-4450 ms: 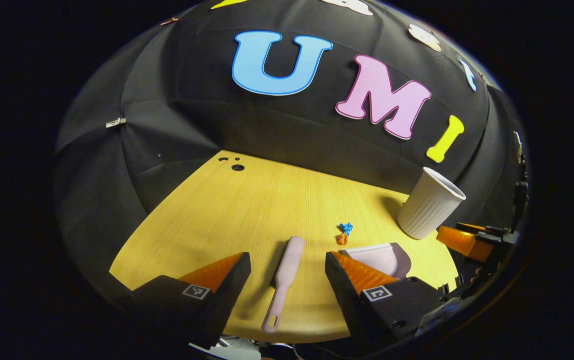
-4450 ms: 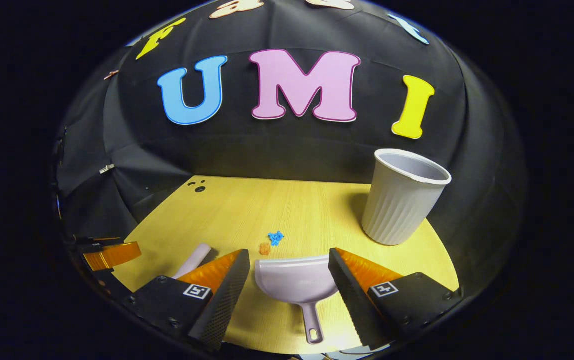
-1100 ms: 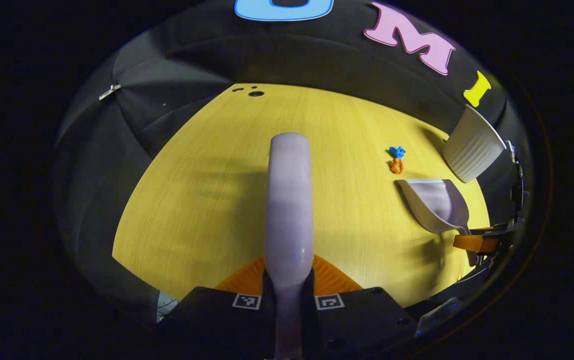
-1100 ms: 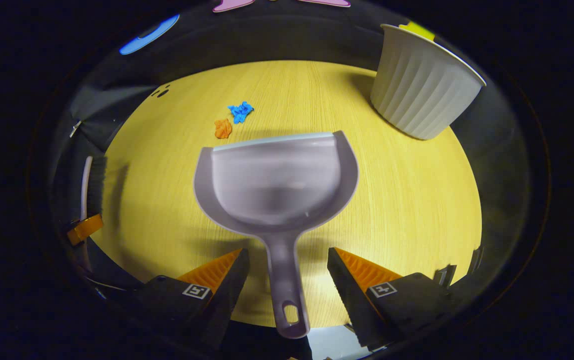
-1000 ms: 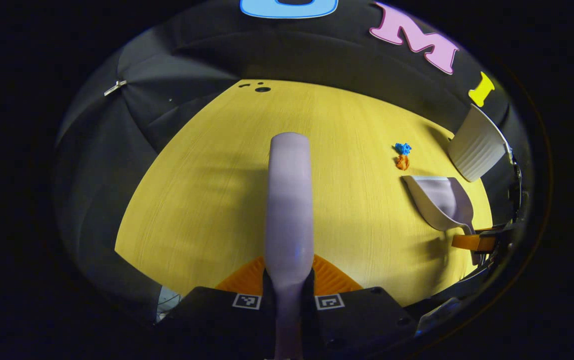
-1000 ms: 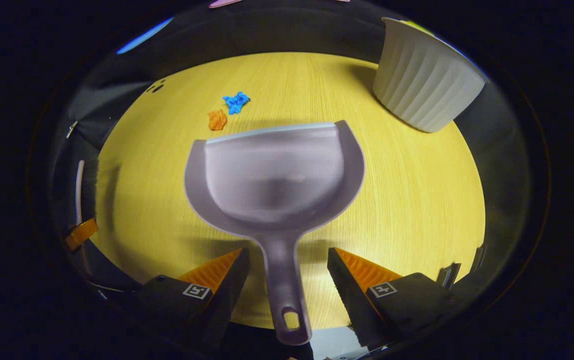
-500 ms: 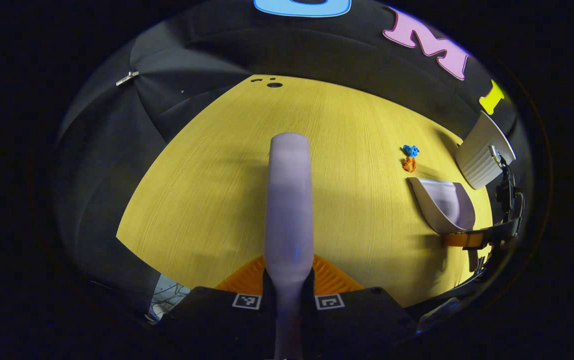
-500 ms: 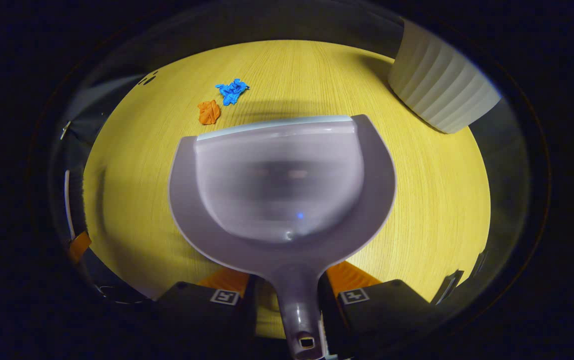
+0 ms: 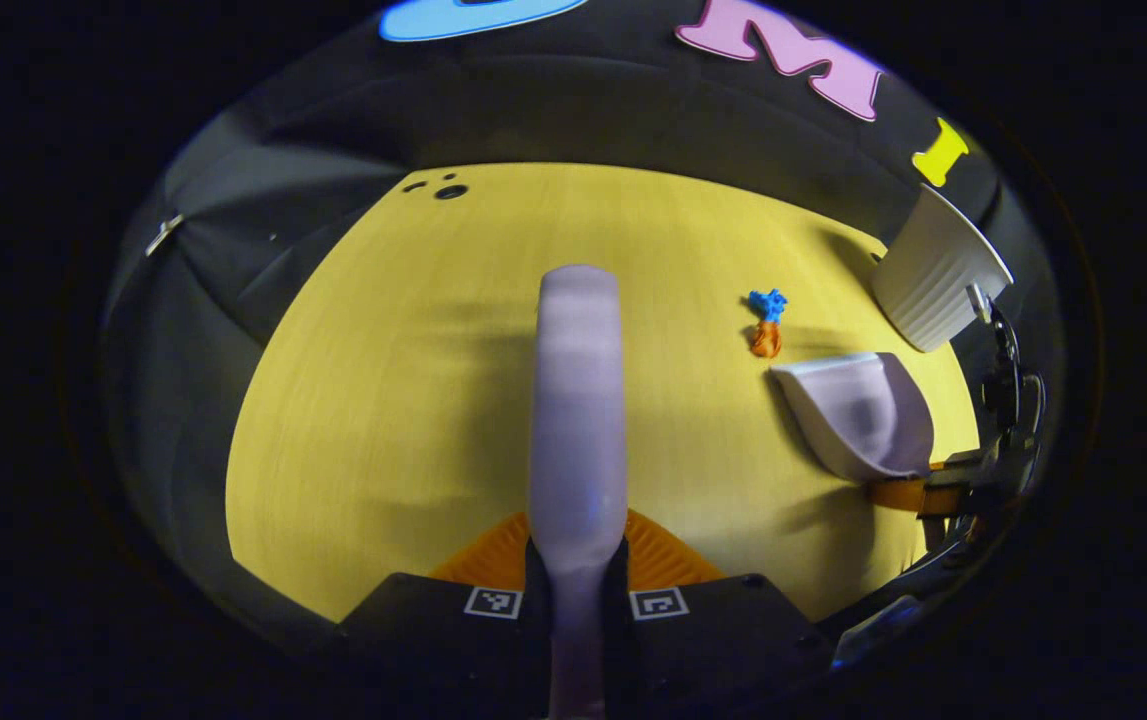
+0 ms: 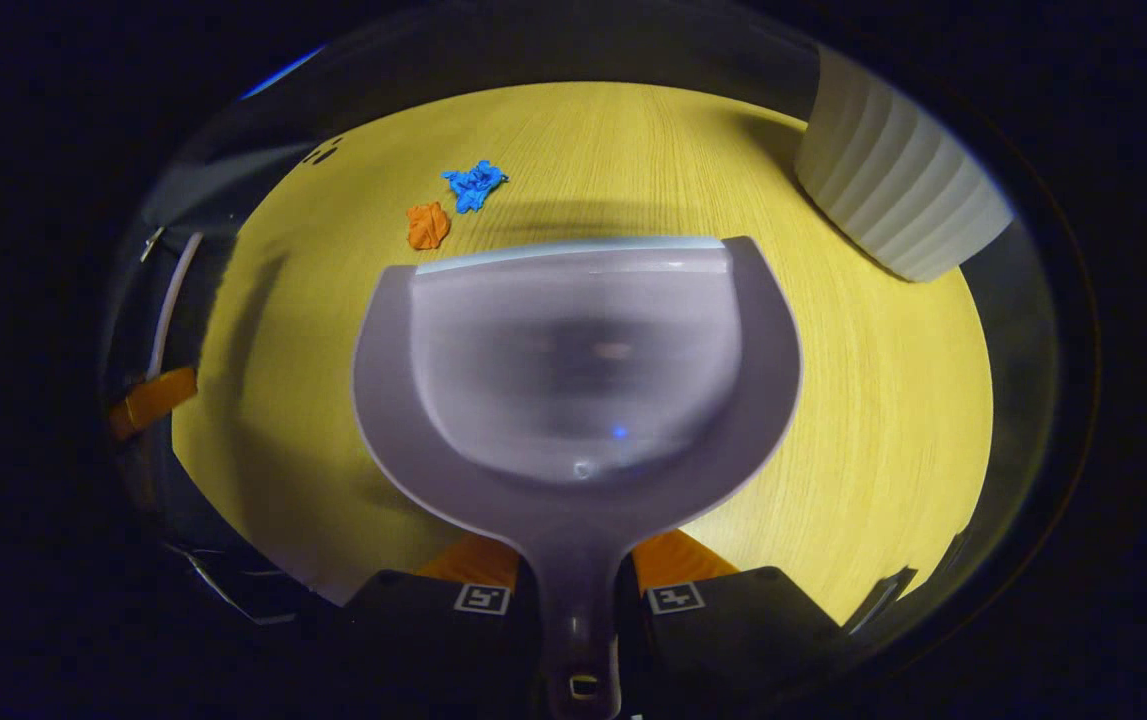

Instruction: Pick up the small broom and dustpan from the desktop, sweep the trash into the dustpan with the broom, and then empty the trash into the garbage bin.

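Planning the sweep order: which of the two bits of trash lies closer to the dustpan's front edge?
The orange scrap: it lies just beyond the front edge of the dustpan, near its left corner, while the blue scrap sits farther out, beyond it.

Probably a recording booth: black cloth wall [image 9: 573, 110] behind a wooden desktop [image 9: 383, 400].

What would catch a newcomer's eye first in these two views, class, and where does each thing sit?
The pale dustpan looms large in the right gripper view, its handle clamped in the right tool. Just beyond its front lip lie two bright scraps on the yellow desktop, an orange scrap and a blue scrap. In the left gripper view, the broom juts forward from the left tool.
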The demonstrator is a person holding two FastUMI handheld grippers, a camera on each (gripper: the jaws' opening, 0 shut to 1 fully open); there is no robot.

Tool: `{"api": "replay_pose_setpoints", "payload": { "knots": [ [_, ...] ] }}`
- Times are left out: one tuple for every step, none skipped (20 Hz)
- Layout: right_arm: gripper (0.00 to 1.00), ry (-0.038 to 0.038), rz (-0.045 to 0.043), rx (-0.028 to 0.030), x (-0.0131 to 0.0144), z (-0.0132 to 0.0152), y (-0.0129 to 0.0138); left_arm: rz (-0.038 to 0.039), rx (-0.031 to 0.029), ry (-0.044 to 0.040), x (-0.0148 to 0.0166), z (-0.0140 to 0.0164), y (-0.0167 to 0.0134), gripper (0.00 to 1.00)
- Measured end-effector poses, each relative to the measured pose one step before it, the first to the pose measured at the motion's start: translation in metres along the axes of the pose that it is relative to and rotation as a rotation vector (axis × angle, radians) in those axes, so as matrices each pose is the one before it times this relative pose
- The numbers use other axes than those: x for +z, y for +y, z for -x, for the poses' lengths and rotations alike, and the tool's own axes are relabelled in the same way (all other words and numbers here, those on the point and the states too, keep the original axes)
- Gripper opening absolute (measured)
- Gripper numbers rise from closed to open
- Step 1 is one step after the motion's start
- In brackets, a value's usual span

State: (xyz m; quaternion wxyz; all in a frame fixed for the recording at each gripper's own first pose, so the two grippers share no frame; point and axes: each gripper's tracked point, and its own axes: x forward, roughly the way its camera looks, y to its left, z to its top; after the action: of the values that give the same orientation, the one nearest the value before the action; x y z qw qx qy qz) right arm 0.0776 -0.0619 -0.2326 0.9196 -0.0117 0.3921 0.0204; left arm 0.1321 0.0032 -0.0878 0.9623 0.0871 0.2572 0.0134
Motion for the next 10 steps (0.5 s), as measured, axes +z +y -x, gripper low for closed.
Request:
{"api": "replay_pose_setpoints", "payload": {
  "knots": [
    [0.35,-0.00258,0.01307,0.00296,-0.00171,0.00113,-0.00488,-0.00779,-0.01273,0.00183,0.01414,-0.00870,-0.00582,0.25],
    [0.35,-0.00043,0.01031,0.00533,-0.00152,0.00169,-0.00463,-0.00908,-0.01132,0.00644,0.01287,-0.00949,-0.00553,0.23],
    [0.31,-0.00166,0.01114,0.00255,-0.00177,0.00166,-0.00478,-0.01625,-0.00890,0.00611,0.01258,-0.00898,-0.00566,0.25],
    [0.35,-0.00423,0.01318,0.00465,-0.00119,0.00220,-0.00440,-0.02677,-0.00432,0.00514,0.01065,-0.01029,-0.00437,0.27],
    [0.31,-0.00625,0.01521,0.00626,-0.00029,0.00236,-0.00400,-0.03658,-0.00300,0.00536,0.01099,-0.00945,-0.00439,0.25],
    [0.31,-0.00907,0.01913,0.00375,0.00058,0.00398,-0.00343,-0.03888,-0.00738,0.00855,0.00866,-0.01041,-0.00530,0.25],
    [0.35,-0.01065,0.02305,-0.00090,0.00138,0.00404,-0.00426,-0.03557,-0.01132,0.01415,0.00794,-0.00966,-0.00598,0.25],
    [0.35,-0.00969,0.02365,-0.00353,0.00156,0.00313,-0.00529,-0.03436,-0.01152,0.01395,0.00698,-0.01041,-0.00617,0.25],
    [0.31,-0.00585,0.02083,-0.00341,0.00152,0.00300,-0.00524,-0.03675,-0.00420,0.01568,0.00654,-0.01053,-0.00537,0.25],
    [0.35,0.00126,0.01436,-0.00028,0.00038,0.00081,-0.00338,-0.04092,0.00215,0.02187,0.00360,-0.00985,-0.00435,0.25]
  ]
}}
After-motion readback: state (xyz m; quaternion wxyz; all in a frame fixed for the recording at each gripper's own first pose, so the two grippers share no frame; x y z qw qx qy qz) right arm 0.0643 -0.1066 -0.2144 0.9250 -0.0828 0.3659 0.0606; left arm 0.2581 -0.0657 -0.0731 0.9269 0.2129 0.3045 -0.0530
